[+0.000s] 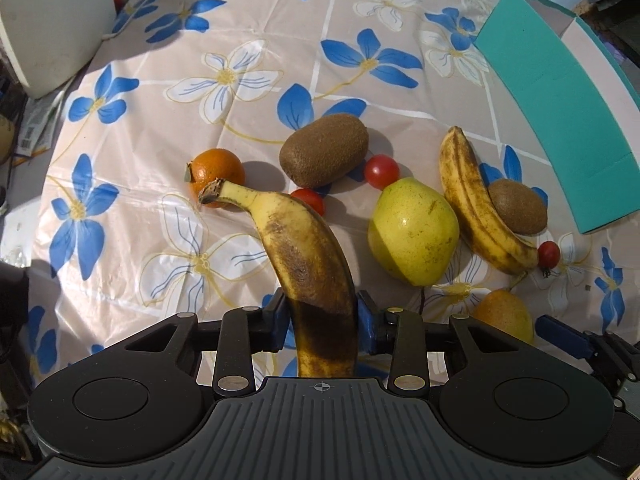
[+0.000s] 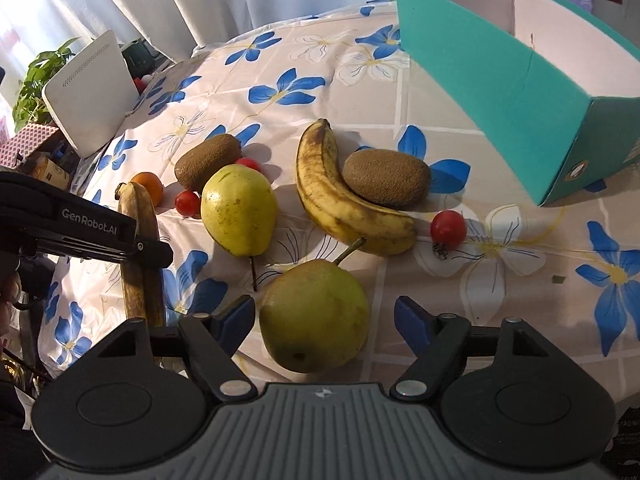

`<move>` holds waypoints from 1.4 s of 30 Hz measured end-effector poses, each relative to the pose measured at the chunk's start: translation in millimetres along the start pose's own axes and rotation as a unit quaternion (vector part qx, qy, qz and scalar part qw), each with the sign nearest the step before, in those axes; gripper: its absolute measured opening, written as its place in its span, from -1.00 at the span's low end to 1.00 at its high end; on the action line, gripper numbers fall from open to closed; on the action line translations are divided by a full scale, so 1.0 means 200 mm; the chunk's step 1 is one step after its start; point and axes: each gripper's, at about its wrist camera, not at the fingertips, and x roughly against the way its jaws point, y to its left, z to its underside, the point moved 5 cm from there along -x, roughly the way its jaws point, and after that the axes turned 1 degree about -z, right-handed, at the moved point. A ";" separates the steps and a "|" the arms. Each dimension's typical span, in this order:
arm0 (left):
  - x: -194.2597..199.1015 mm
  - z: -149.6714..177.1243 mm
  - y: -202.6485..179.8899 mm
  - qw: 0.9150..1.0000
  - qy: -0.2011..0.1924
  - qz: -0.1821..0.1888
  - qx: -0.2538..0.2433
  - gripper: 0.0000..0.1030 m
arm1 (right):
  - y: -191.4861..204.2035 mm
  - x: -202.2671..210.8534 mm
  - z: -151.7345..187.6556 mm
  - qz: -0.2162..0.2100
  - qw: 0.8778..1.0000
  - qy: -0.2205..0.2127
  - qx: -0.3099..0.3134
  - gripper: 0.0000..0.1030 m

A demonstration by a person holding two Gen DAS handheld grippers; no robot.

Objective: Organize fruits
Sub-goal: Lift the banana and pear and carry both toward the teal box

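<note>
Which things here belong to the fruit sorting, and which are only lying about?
Job:
- held banana
- second banana
- two pears
- two kiwis
- orange
- small red fruits
- teal box

Lying about:
- white device
- potted plant

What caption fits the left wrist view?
Left gripper holds a bruised banana above fruit on the floral tablecloth.

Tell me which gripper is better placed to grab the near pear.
Right. The right gripper already straddles the near pear, pads on either side with gaps showing. The left gripper is shut on a banana, so it is busy.
</note>
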 end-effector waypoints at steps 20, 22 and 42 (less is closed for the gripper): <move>0.18 -0.12 -0.07 0.998 -0.049 0.011 -0.041 -0.26 | 0.01 -0.08 0.00 0.024 1.000 -0.009 0.009 0.24; 0.21 -0.14 -0.12 0.997 -0.056 0.016 -0.055 -0.26 | -0.01 -0.03 -0.02 0.029 0.999 -0.025 0.003 0.23; 0.41 -0.54 -1.02 0.966 -0.153 0.074 -0.194 -0.25 | -0.37 0.40 -0.12 0.097 0.979 -0.149 -0.103 0.23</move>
